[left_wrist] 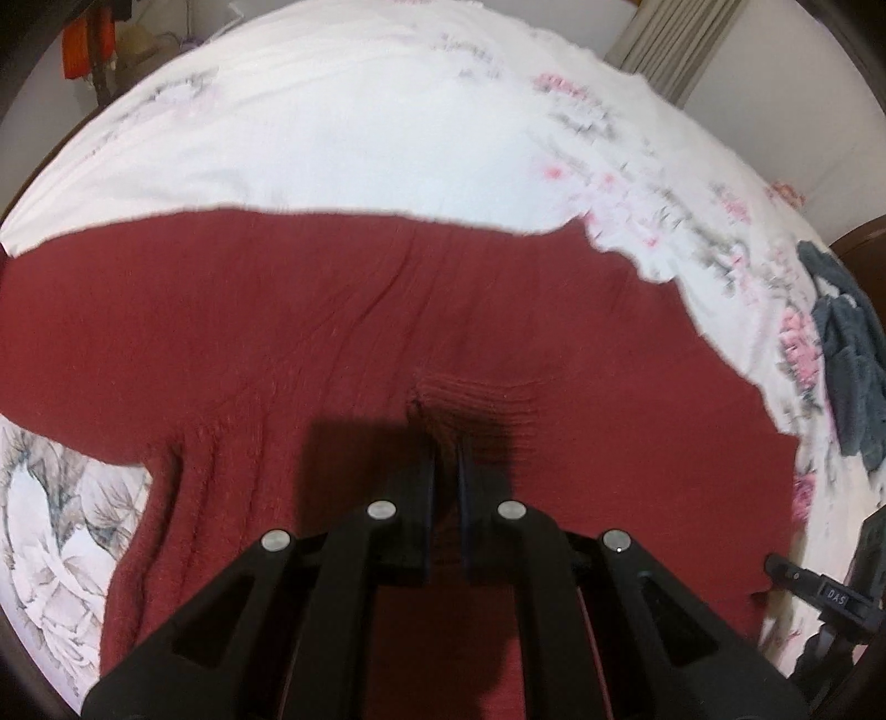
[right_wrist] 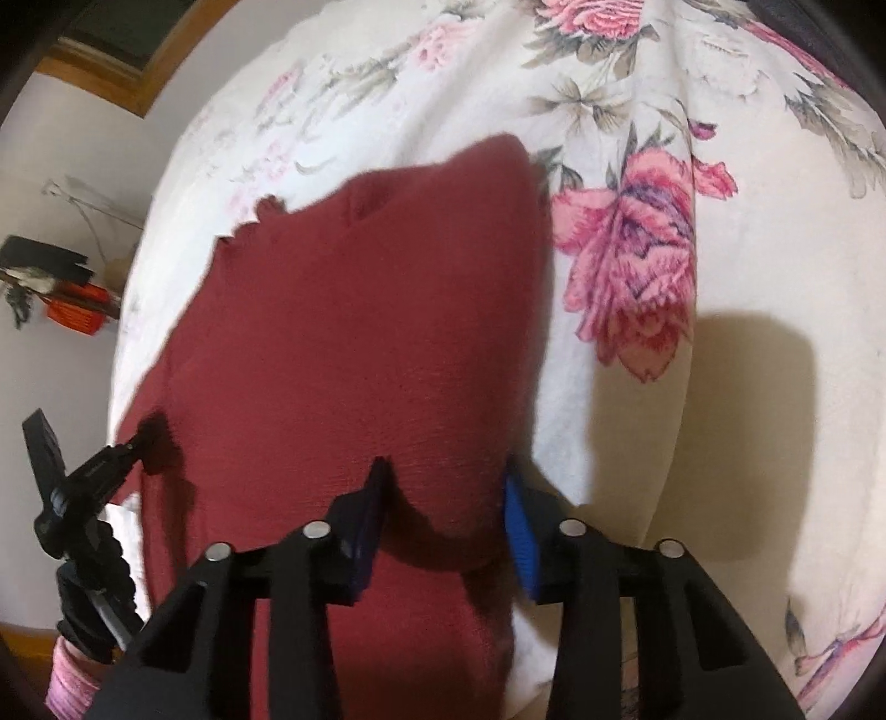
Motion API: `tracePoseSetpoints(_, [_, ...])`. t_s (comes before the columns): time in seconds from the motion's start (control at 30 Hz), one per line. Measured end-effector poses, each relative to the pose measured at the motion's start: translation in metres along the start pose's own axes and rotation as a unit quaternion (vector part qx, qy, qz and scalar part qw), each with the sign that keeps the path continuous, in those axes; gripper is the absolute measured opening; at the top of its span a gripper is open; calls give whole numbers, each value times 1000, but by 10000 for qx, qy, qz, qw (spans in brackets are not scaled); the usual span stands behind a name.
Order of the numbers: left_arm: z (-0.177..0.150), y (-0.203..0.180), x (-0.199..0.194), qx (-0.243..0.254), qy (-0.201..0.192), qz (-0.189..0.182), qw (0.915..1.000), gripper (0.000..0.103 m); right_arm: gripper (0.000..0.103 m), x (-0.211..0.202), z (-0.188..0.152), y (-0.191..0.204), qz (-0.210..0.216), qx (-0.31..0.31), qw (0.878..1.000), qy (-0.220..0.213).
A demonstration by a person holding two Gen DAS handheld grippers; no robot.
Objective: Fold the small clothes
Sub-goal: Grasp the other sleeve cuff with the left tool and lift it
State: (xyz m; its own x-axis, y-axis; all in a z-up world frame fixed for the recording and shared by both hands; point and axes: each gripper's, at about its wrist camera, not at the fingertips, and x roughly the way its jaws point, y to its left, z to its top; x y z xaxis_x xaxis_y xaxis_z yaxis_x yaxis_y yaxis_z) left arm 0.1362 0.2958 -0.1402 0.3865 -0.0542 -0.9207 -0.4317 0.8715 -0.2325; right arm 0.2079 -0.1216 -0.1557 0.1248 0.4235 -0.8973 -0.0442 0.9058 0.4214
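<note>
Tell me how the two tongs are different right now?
The left tongs are squeezed shut, pinching a ridge of the red sweater. The right tongs are spread wide open, with red sweater between them but nothing pinched. Both are black and point at the same sweater on the flowered bedsheet.

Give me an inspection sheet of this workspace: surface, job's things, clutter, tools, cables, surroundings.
Surface: bed sheet, white with pink flowers, creased.
Job's things: red sweater spread on the sheet, ribbed collar near the left tool.
Clutter: dark grey garment bunched at the sheet's edge.
Tools: left tool closed or nearly so on a bit of the sweater at the collar; right tool open, its fingers straddling a raised fold of the sweater.
Cables: nothing seen.
Surroundings: curtain and pale wall beyond the bed; orange thing by the wall, too blurred to name; wooden frame.
</note>
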Motion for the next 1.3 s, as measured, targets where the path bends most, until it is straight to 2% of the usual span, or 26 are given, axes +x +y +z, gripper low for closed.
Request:
tracePoseSetpoints(0.17, [-3,6,15,156,174,110,9997,13,36,8,-2,-4,-145,47,9999,56])
tracePoseSetpoints(0.3, [3,14,-4,-77,108,30,9999,14,42,-1,-1,4,-301,-41,9995,46])
tracePoseSetpoints(0.4, [6,6,-32,55,-245,-7,9997,15,48,-34,-1,24,-450,-321,9973,-490])
tracePoseSetpoints(0.43, [6,-1,-38,170,-332,-20,9993,17,52,-42,0,30,-431,-402,9963,-617])
tracePoseSetpoints(0.5, [4,-18,-46,407,-421,-103,9982,23,53,-49,1,43,-331,-567,9953,-711])
tracePoseSetpoints(0.53, [2,-25,-46,496,-404,-167,9978,27,53,-48,2,51,-271,-663,9952,-669])
tracePoseSetpoints(0.7, [-11,-52,-18,785,-96,-195,9967,27,53,-16,0,72,-263,-918,9950,-285])
tracePoseSetpoints(0.83, [-19,-48,15,827,203,-4,9964,27,53,9,-6,64,-341,-789,9963,-38])
tracePoseSetpoints(0.93, [-23,-44,26,920,174,-23,9956,27,53,23,-8,56,-405,-759,9963,72])
tracePoseSetpoints(1.13, [-18,-35,15,794,270,-204,9963,27,57,23,-7,64,-505,-806,9954,88])
tracePoseSetpoints(1.2, [-19,-24,0,716,180,-225,9970,33,57,12,-9,72,-398,-827,9958,-10])
tracePoseSetpoints(1.27, [-19,-10,-14,647,66,-192,9977,44,58,3,-12,81,-275,-847,9960,-104])
tracePoseSetpoints(1.3, [-20,1,-21,580,20,-144,9982,44,58,0,-12,86,-230,-866,9959,-127])
